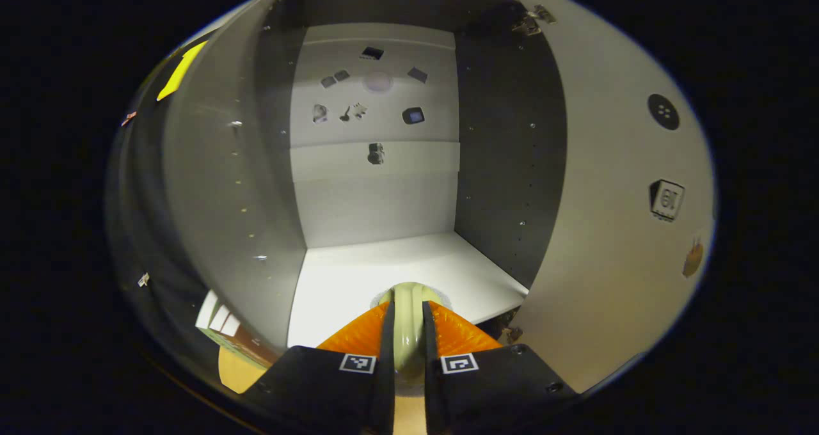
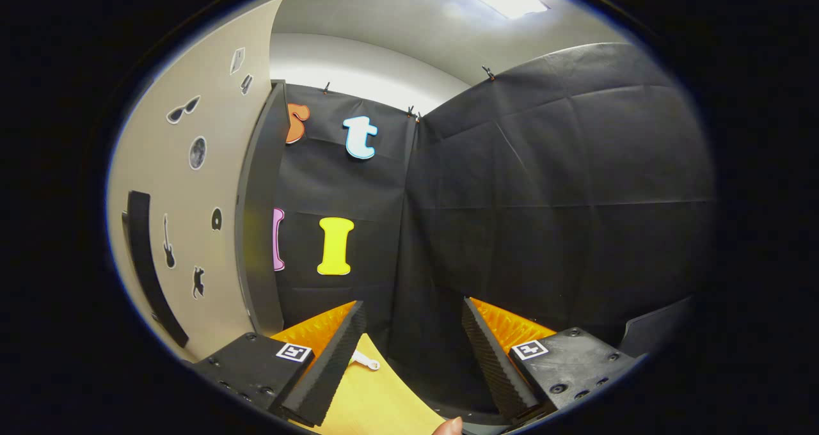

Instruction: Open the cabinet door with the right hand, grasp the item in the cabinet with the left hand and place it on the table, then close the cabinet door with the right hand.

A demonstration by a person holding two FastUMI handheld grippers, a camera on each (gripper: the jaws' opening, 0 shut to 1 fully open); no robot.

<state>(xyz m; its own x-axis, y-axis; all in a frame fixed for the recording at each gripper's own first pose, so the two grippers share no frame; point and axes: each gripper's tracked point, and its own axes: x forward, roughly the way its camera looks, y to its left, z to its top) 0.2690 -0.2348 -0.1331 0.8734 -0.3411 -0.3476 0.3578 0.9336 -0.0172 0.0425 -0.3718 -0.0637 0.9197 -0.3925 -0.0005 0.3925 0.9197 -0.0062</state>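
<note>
Left gripper view: left tool (image 1: 407, 342) clamped on a pale yellow-green, glossy rounded item (image 1: 407, 320), held at the front edge of the white cabinet shelf (image 1: 384, 262); cabinet door (image 1: 614, 217) open. Right gripper view: right tool (image 2: 409, 352) wide open, holding nothing, above the yellow surface (image 2: 377, 396)

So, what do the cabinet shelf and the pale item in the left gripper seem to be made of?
Cabinet shelf: probably laminated board, a smooth matte white face that reflects light softly. Pale item: possibly glazed ceramic or glossy plastic, a rounded cream edge with a bright sheen; too little shows to decide. The left gripper clamps it.
</note>
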